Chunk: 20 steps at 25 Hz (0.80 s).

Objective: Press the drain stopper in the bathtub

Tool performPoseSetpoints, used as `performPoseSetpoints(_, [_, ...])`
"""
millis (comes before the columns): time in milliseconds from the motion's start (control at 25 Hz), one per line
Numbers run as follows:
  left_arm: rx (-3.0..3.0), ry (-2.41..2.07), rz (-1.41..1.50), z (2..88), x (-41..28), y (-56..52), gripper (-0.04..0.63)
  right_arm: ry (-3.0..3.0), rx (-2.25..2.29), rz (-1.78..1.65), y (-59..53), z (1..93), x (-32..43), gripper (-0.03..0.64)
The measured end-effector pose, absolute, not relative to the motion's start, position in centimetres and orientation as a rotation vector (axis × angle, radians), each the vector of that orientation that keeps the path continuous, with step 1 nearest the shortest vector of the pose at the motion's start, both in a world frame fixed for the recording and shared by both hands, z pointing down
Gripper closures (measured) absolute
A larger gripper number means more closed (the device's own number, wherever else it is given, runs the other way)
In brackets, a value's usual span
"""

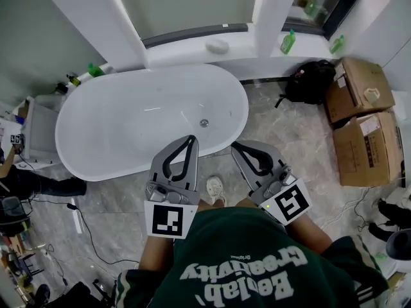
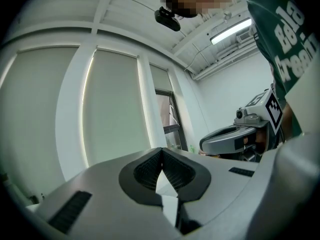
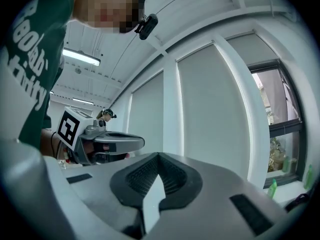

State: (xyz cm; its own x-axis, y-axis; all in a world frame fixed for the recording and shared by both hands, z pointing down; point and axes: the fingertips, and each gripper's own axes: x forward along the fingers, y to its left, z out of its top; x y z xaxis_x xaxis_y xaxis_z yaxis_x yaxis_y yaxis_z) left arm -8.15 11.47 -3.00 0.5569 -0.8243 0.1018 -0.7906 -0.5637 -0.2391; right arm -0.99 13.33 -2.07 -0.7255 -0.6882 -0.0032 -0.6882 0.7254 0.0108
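**A:** Where does the target sit?

**B:** The white bathtub [image 1: 77, 147] lies with its long axis across the head view, its right end a little farther from the person. The drain stopper [image 1: 204, 123] is on the tub floor, right of the middle. It's a small round cap, so it has no long axis of its own, and it faces straight up.

**A:** And the tools?

**B:** The left gripper [image 1: 190, 138] hangs at the near rim, just short of the stopper, with its jaws closed tip to tip and nothing between them. The right gripper [image 1: 235, 145] is beside it, outside the tub, and is likewise closed and empty. Both gripper views look up at windows and ceiling.

**A:** What might go wrong?

**B:** The stopper is likely well below the rim, so the reach is long and downward. The closed tip could land off-centre and skid across the smooth enamel, or it could tilt the cap instead of pushing it down. An arm could also knock against the rim.
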Motion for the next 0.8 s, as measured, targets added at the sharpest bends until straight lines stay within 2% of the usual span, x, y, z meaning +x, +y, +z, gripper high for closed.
performPoseSetpoints(600, [-2.725, 1.371, -0.231, -2.0, -11.9, 6.9, 0.586, -2.837, 1.233, -0.028, 9.4, -1.6, -3.7, 0.603])
performPoseSetpoints(800, [-2.794, 1.426, -0.118, -1.7, -12.3, 6.3, 0.586, -2.828, 1.208, -0.014, 9.3, -1.6, -3.9, 0.603])
